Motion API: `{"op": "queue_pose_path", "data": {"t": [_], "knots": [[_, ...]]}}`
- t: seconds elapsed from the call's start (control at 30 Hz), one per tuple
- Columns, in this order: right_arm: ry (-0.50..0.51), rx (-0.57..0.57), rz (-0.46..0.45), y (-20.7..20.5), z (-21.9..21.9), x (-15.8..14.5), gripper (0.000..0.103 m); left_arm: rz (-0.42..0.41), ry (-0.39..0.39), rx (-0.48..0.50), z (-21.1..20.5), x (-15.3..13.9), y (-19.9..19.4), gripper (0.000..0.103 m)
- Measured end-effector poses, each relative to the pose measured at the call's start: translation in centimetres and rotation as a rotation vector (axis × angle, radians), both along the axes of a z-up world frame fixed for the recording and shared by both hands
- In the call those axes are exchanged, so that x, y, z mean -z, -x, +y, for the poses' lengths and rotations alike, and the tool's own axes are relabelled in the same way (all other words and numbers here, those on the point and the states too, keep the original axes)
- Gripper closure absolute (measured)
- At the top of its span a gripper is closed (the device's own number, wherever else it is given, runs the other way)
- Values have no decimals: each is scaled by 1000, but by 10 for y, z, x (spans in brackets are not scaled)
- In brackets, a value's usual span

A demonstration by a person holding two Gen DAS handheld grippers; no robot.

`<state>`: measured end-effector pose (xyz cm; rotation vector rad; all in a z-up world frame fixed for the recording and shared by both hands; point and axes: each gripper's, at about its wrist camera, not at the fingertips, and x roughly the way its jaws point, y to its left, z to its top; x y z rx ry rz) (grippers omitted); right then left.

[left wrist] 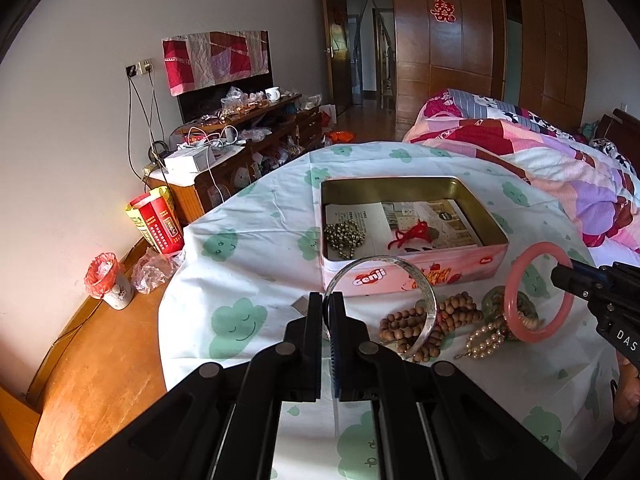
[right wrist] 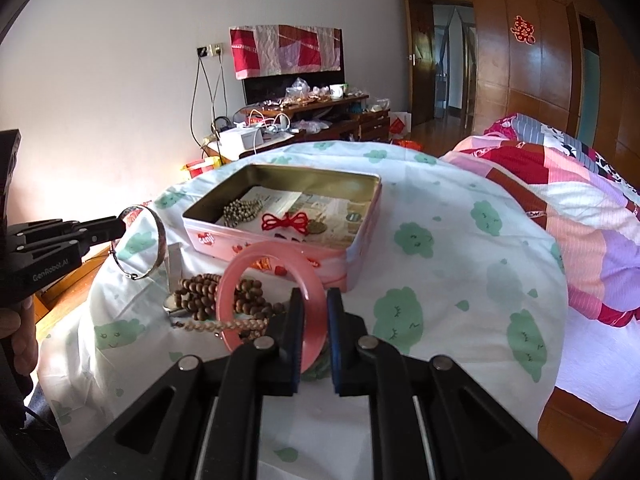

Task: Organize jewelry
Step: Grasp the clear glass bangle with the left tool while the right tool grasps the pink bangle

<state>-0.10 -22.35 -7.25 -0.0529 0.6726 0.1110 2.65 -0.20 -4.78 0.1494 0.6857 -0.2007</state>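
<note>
While my left tongs point(left wrist: 329, 312) pinch the clear bangle point(left wrist: 424, 280), my right tongs point(right wrist: 311, 312) clamp the pink bangle point(right wrist: 240, 264), both bound for the tin point(right wrist: 360, 236).

Two handheld grippers, both matte black plastic. Left gripper point(left wrist: 329, 300): long flat fingers point(left wrist: 314, 344) lined with ribbed blue pads, carried on angled scissor links pinned by round grey metal rivets; pale lettering "GenRobot.AI" along the side of the body. Right gripper point(right wrist: 314, 300): same black linkage, same grey rivets, blue ribbed pads on the fingers point(right wrist: 290, 344); white letters "DAS" on the housing, a small silver screw near the tip. Bare hand point(right wrist: 18, 334) wrapped round the left handle.
</note>
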Motion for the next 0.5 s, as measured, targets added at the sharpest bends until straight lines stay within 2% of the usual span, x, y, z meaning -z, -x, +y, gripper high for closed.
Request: {"op": "queue_pose_path", "data": {"t": [0.5], "knots": [[-1, 18, -34, 4, -6, -14, 90, -24, 7, -9, 2, -11, 3, 101]]}}
